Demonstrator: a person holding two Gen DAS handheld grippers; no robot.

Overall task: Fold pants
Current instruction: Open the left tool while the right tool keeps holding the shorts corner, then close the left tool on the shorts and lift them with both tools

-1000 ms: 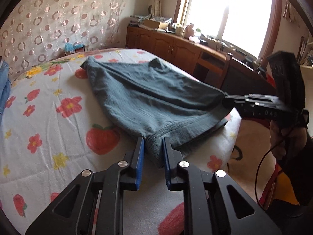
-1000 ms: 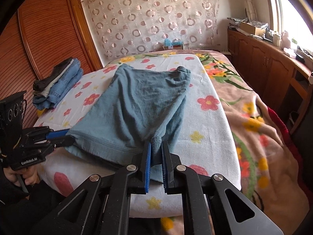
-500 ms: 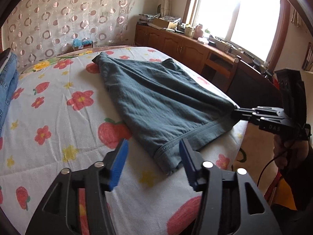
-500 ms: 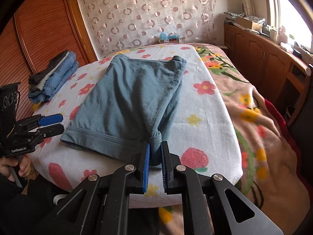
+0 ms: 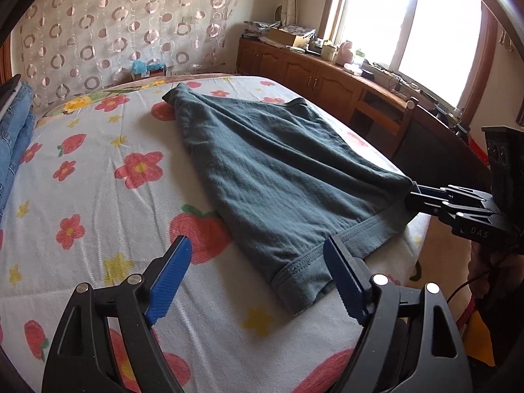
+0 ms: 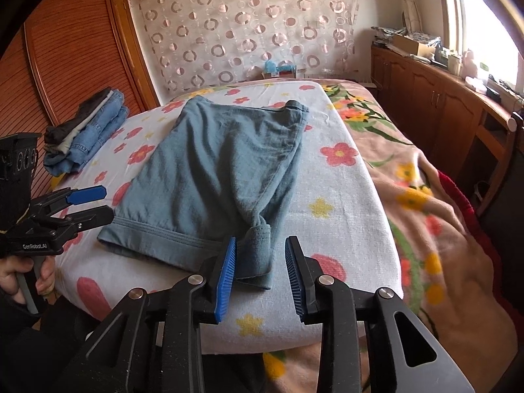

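Right wrist — pants between gripper pads

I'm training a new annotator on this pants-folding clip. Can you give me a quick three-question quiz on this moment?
1. True or false: the left gripper is clamped on the pants.
2. What lies between the right gripper's fingers?
A. bunched pants corner
B. jeans
C. nothing
3. Where is the stack of folded jeans?

Key:
1. False; its fingers are spread and clear of the hem.
2. A, with the fingers just opened off it.
3. At the bed's far left, by the wooden wardrobe.
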